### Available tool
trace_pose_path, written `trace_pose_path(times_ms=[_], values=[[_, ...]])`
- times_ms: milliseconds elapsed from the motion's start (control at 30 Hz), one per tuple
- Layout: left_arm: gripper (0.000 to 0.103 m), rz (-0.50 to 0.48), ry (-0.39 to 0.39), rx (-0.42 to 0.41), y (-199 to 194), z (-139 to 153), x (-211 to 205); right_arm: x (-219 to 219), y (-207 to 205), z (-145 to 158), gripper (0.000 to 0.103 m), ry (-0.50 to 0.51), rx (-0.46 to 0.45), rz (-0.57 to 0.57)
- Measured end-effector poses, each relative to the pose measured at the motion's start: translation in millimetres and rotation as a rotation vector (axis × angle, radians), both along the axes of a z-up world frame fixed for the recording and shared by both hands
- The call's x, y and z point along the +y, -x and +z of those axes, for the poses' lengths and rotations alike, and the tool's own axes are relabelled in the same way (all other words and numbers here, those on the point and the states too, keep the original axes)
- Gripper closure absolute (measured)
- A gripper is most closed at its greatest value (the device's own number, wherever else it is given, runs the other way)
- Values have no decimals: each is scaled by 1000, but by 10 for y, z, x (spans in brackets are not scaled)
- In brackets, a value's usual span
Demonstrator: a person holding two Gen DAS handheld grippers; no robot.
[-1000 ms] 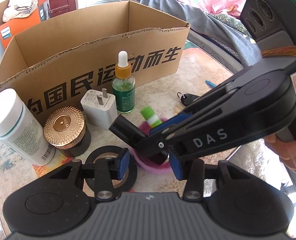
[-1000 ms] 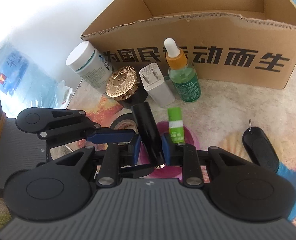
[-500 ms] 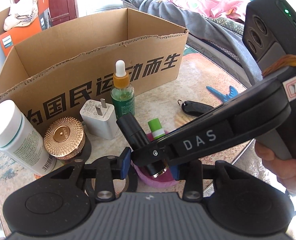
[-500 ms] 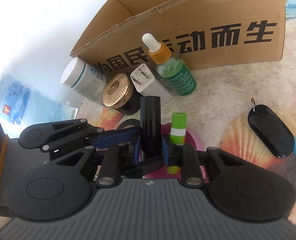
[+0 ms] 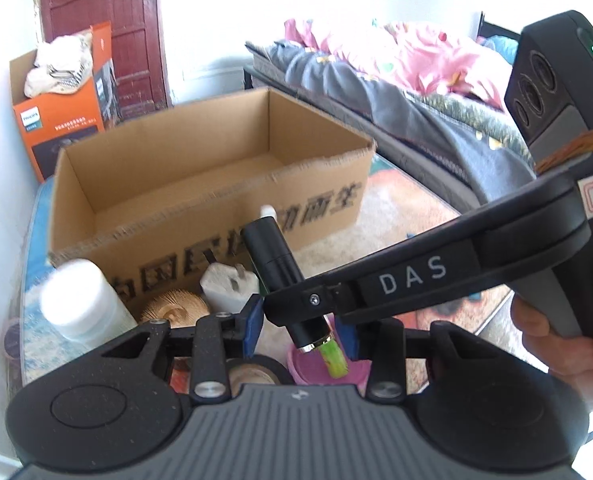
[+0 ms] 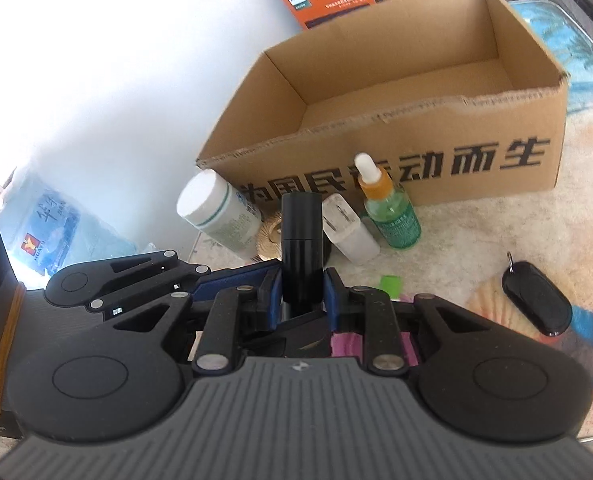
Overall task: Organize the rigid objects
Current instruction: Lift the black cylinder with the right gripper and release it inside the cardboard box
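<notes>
A black tube (image 6: 301,256) stands upright between the blue pads of my right gripper (image 6: 301,300), which is shut on it. In the left wrist view the tube (image 5: 272,256) hangs tilted, its gold-rimmed lower end above a pink cup (image 5: 316,372) that holds a green lip balm (image 5: 332,356). My left gripper (image 5: 300,332) sits just under the right gripper (image 5: 292,304). Its jaws stand apart on either side of the tube's end, and I see neither pad pressing on it. The open cardboard box (image 6: 416,128) lies beyond and looks bare inside.
Along the box front stand a white bottle (image 6: 216,212), a gold-lidded jar (image 6: 270,236), a white charger (image 6: 350,232) and a green dropper bottle (image 6: 392,208). A black key fob (image 6: 536,304) lies right. A tape roll (image 5: 252,372) lies under my left finger. A bed (image 5: 416,92) is behind.
Both grippers have risen and tipped upward. The black tube has come up out of the pink cup in the right gripper's hold. The box's inside now shows.
</notes>
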State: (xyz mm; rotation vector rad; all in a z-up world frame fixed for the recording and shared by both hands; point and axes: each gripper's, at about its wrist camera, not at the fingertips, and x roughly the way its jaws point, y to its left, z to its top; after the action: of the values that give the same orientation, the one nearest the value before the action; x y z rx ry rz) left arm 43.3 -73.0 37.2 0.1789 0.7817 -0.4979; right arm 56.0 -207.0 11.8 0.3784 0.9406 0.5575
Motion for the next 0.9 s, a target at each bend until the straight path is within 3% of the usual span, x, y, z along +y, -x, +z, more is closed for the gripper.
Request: trace_pose_path(times_ms=[233, 367, 667, 900], values=[[63, 89, 21, -52, -357, 574, 347, 328, -444, 582, 82, -48, -97, 47], [63, 142, 14, 10, -827, 701, 520, 516, -1000, 651, 82, -81, -32, 70], [63, 195, -106, 208, -2001, 315, 666, 794, -2314, 72, 82, -92, 268, 13], [65, 218, -244, 258, -2416, 21, 585, 926, -2811, -355, 82, -111, 402, -42]])
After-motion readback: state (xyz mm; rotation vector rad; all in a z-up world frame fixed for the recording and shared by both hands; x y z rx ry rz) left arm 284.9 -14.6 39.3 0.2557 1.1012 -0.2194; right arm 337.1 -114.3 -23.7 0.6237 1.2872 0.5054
